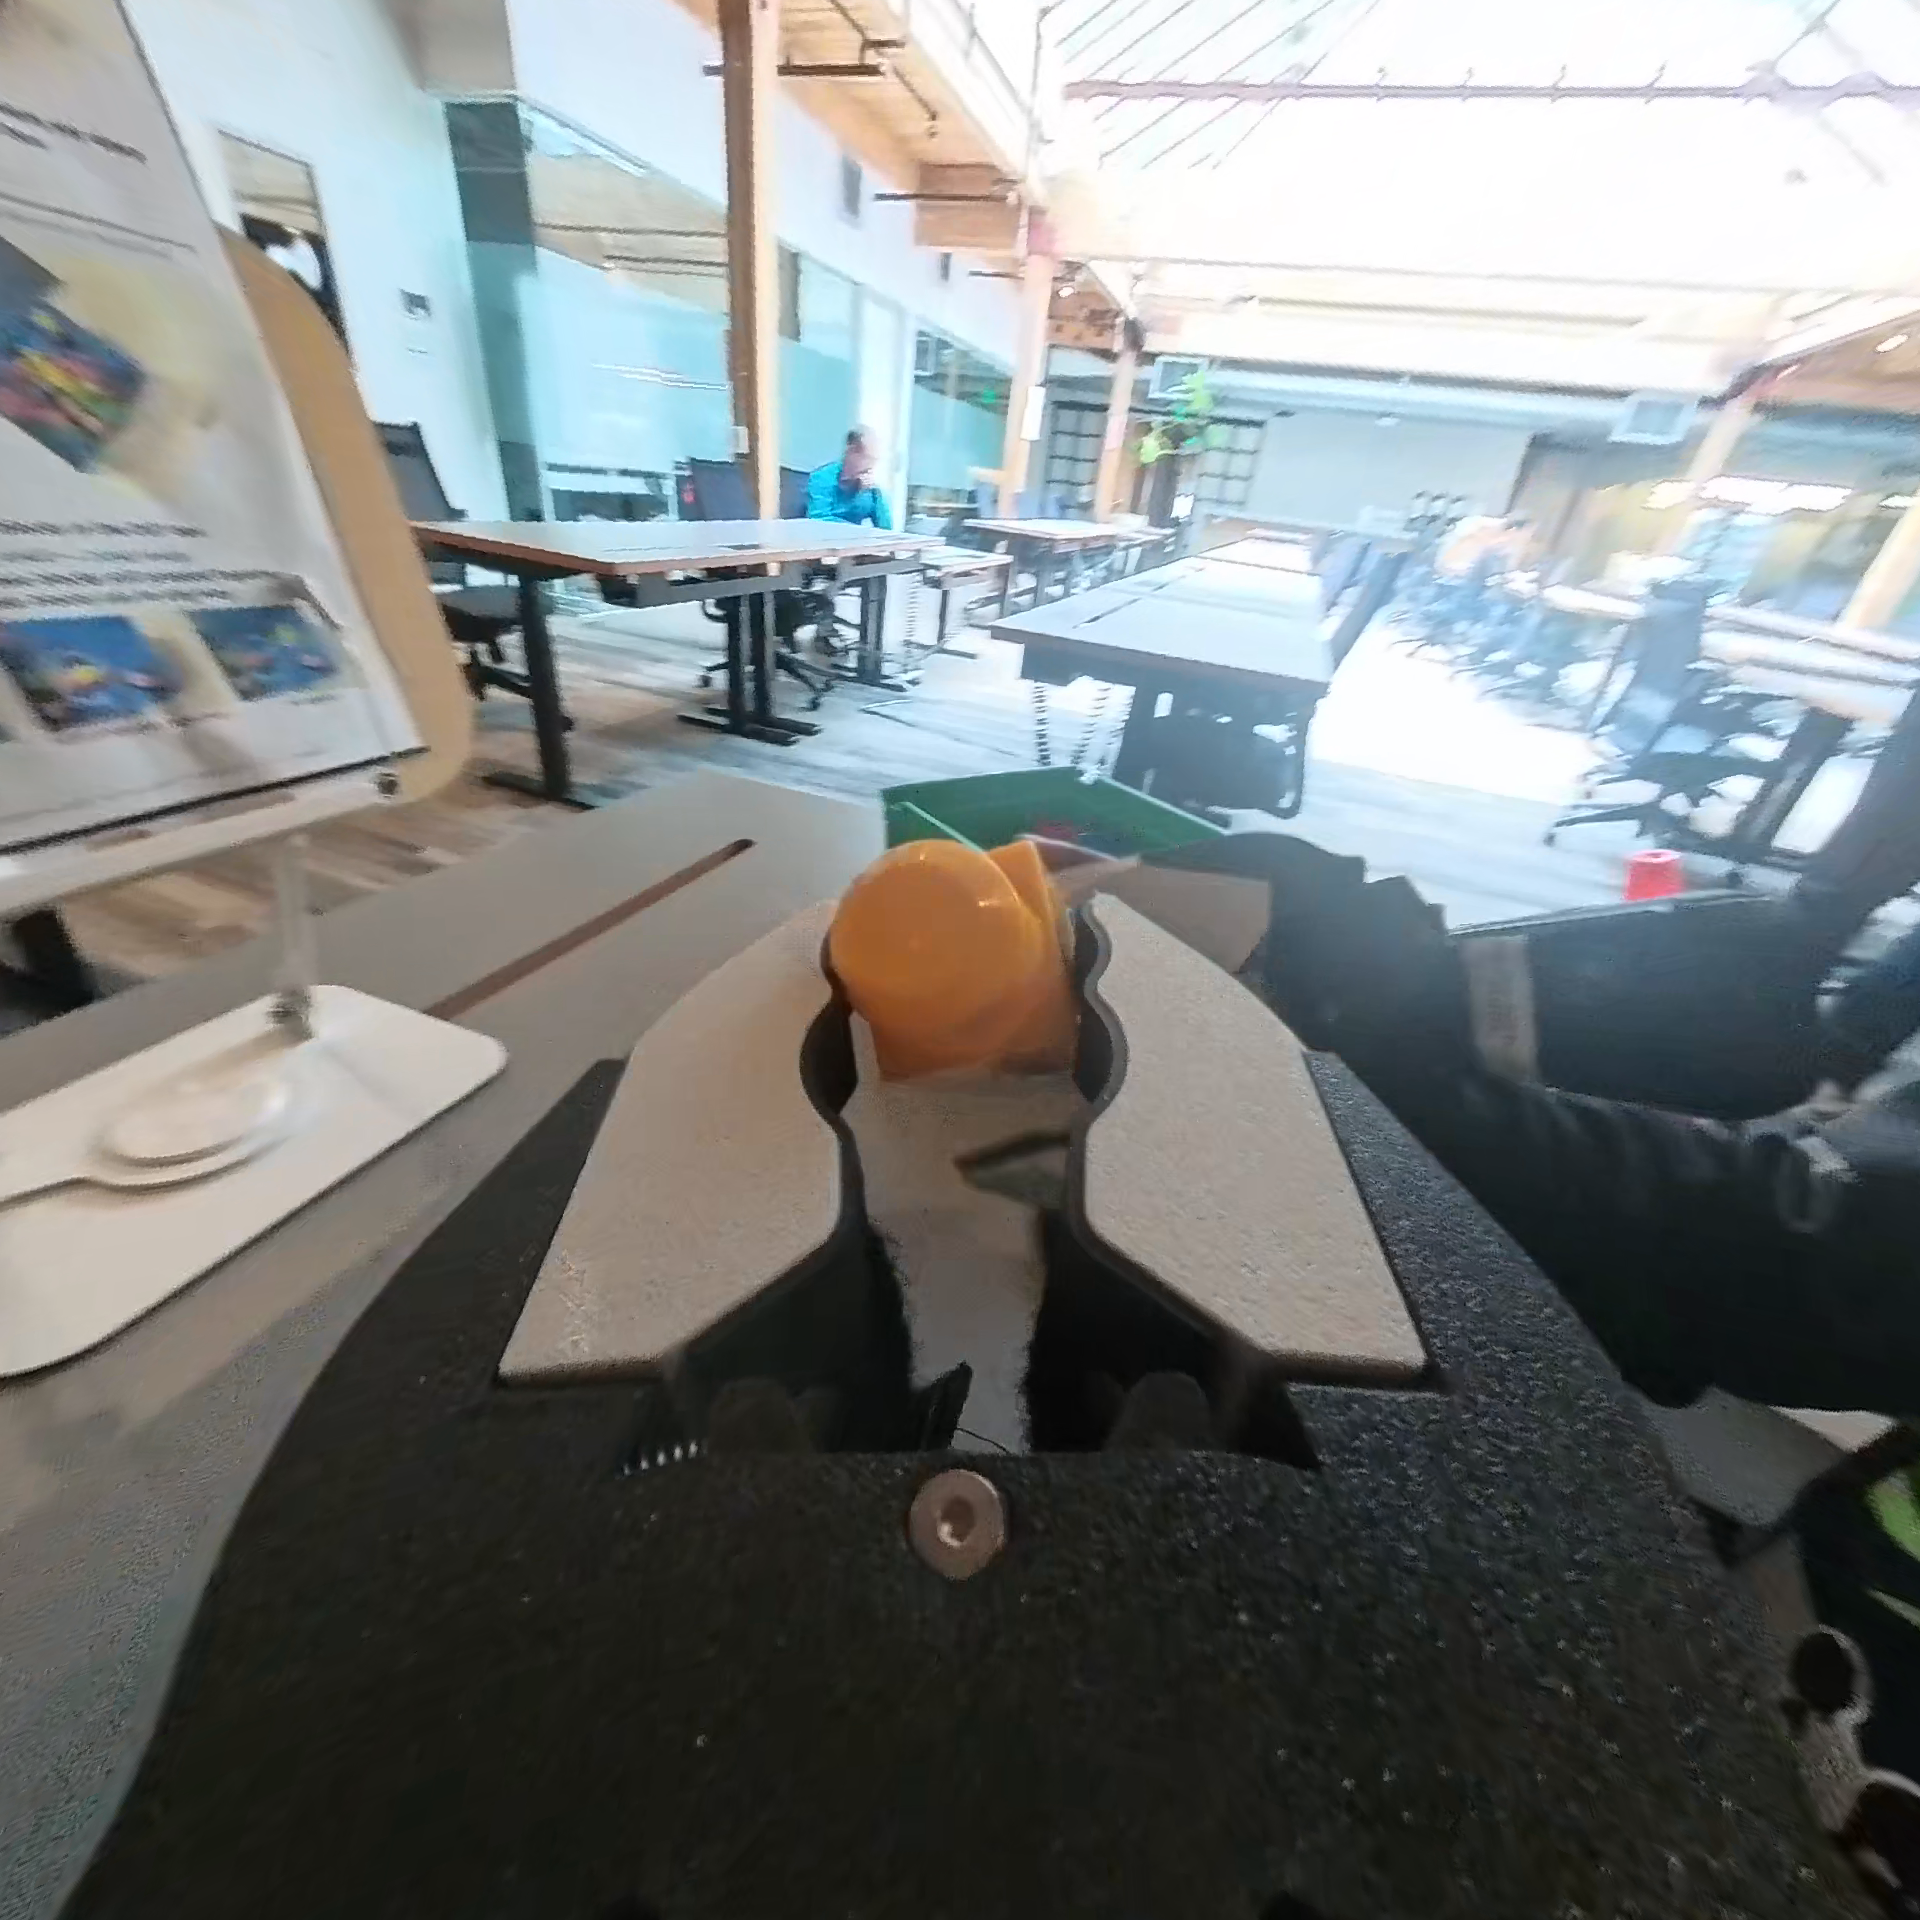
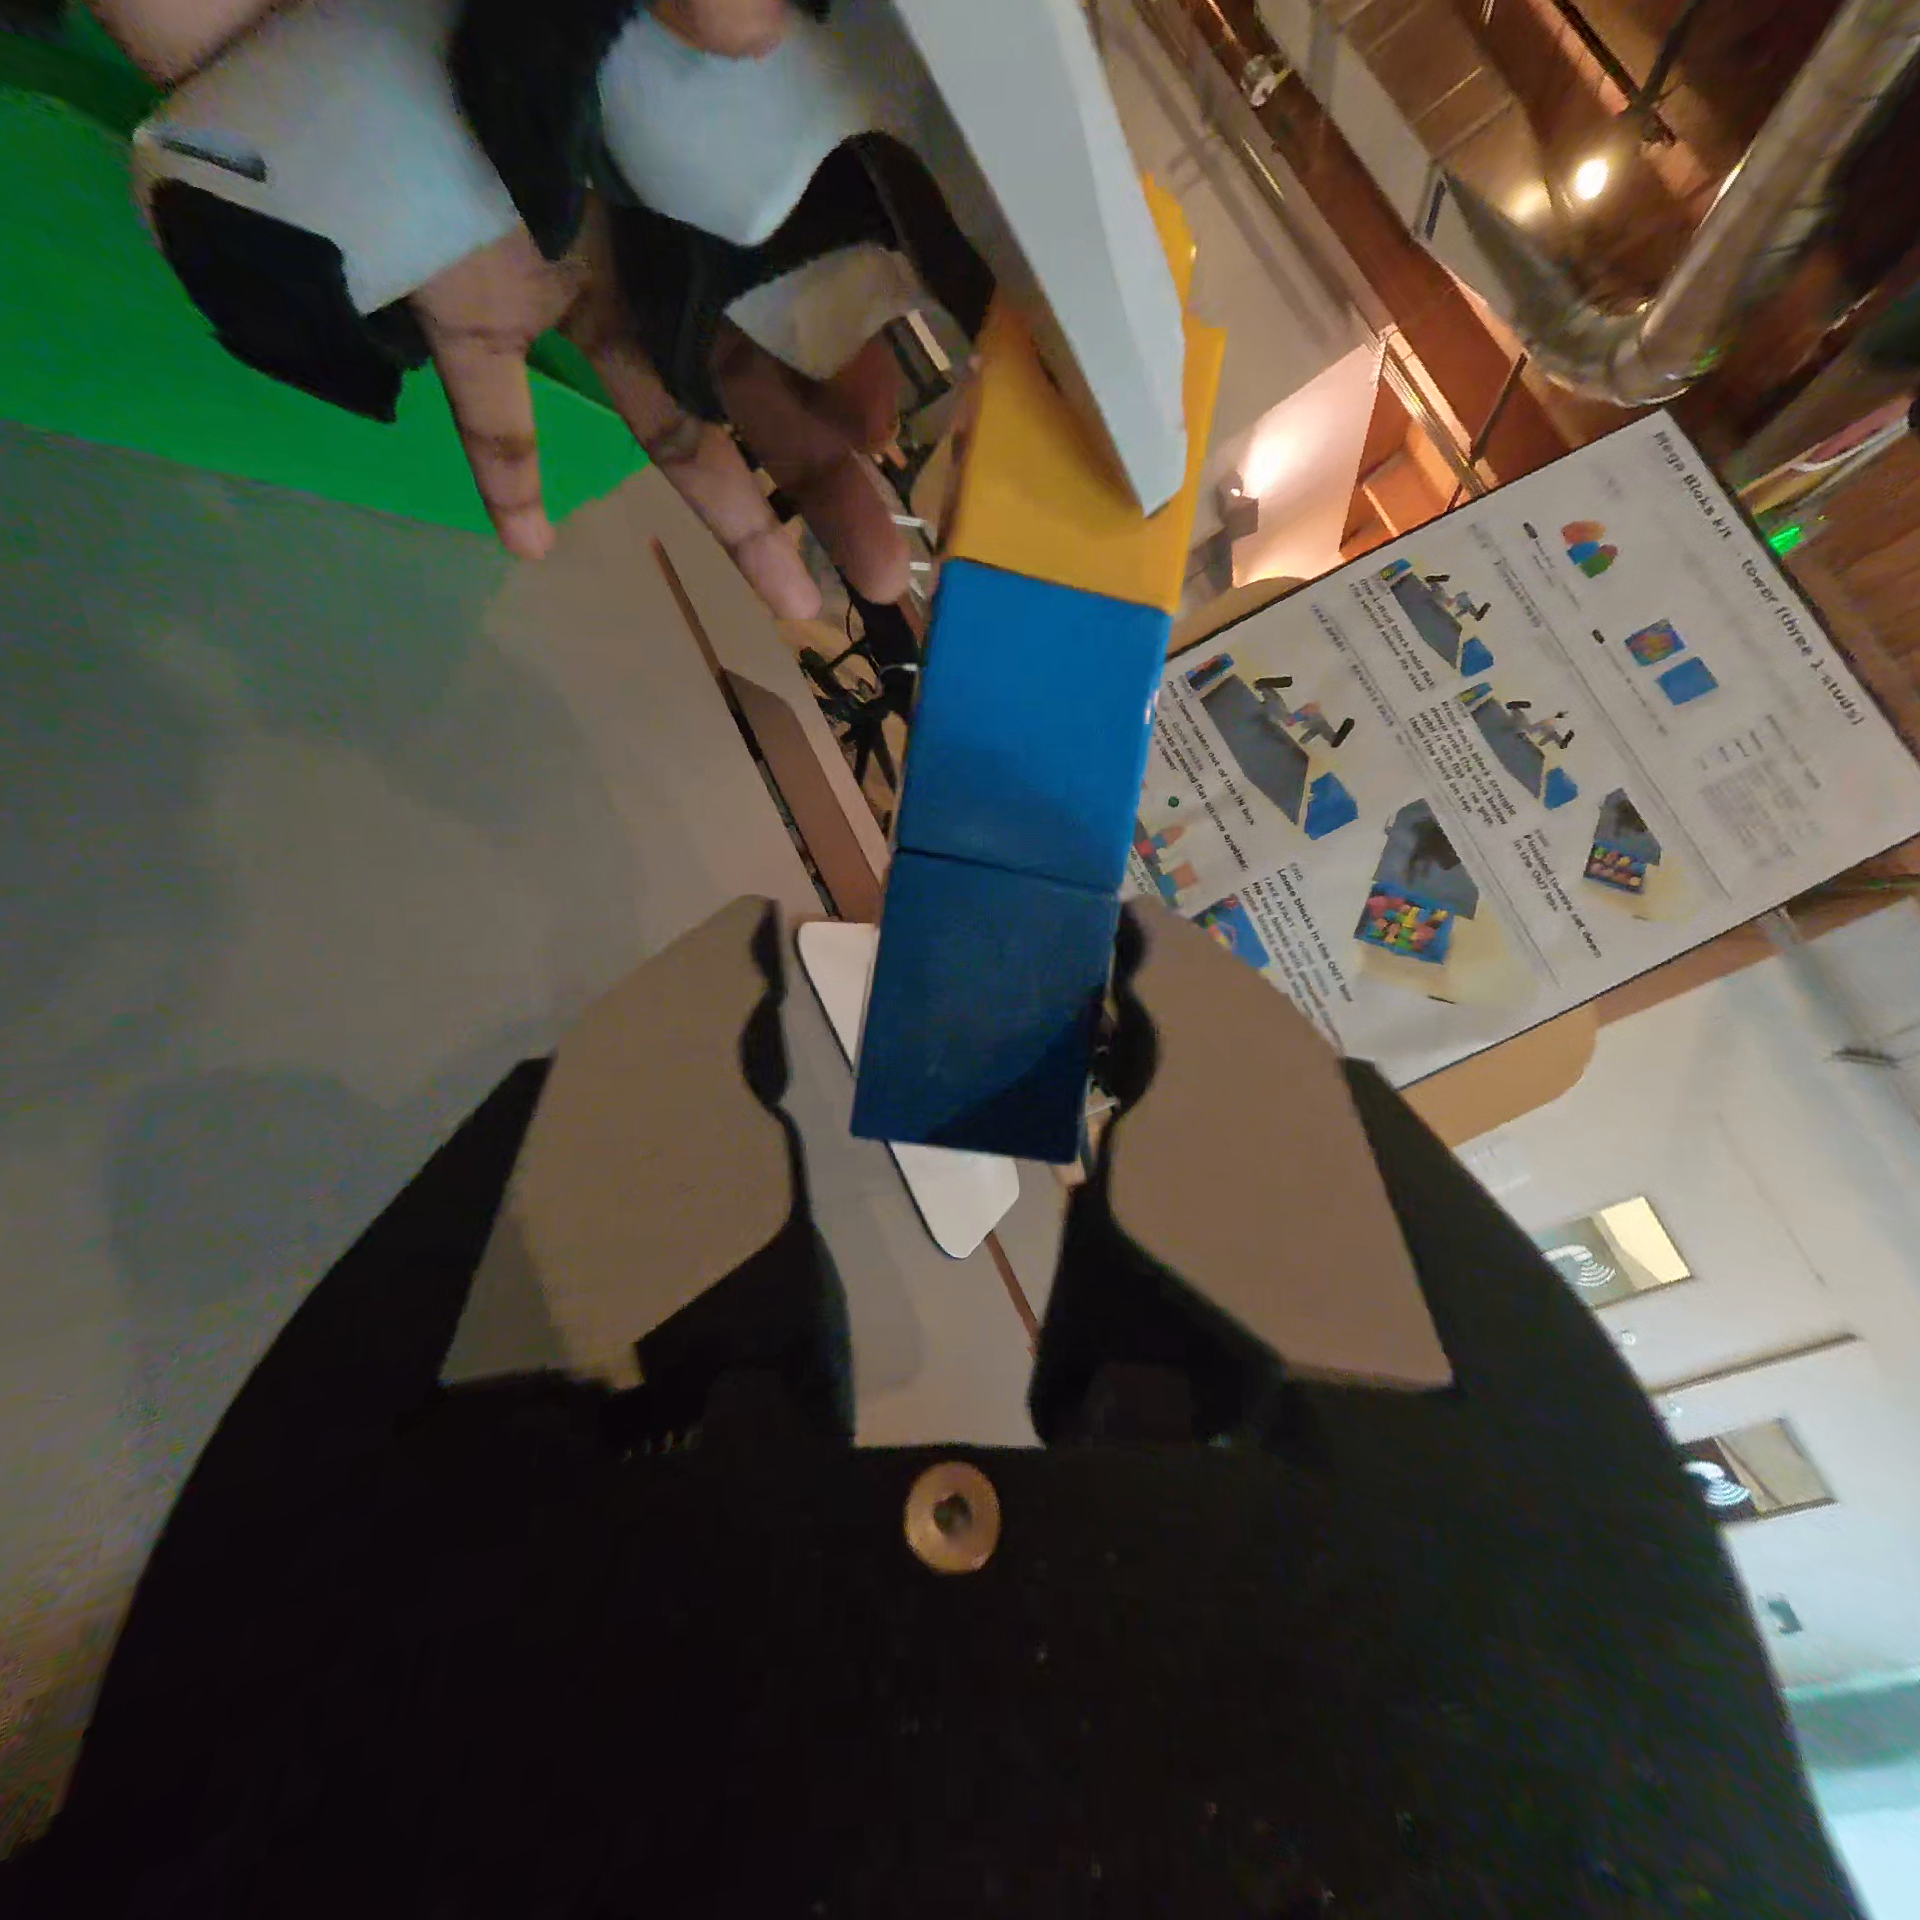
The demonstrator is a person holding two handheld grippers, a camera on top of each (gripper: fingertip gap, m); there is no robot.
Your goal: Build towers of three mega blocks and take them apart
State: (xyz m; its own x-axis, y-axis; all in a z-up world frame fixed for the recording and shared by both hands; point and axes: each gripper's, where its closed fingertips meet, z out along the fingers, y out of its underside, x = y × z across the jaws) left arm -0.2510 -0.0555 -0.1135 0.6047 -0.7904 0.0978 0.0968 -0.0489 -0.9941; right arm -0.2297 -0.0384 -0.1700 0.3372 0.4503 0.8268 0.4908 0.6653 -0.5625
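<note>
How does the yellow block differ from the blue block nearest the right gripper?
The yellow block sits at the tower's far end, clamped by the left gripper; the near blue block sits at the near end, between the right gripper's fingers. The yellow block is partly hidden; the blue one shows a full face. Both belong to one three-block tower held off the table.

Open-plan office: desk [image 1: 665, 551] rows, office chairs [image 1: 1704, 717].

An instruction sheet [image 1: 156, 436] is standing on a white stand [image 1: 208, 1122] at the near left of the grey table [image 1: 582, 894]. A green bin [image 1: 1039, 805] is sitting at the far edge. Desks [image 1: 665, 551] and office chairs [image 1: 1704, 717] are filling the room beyond, where a person [image 1: 847, 488] is sitting.
</note>
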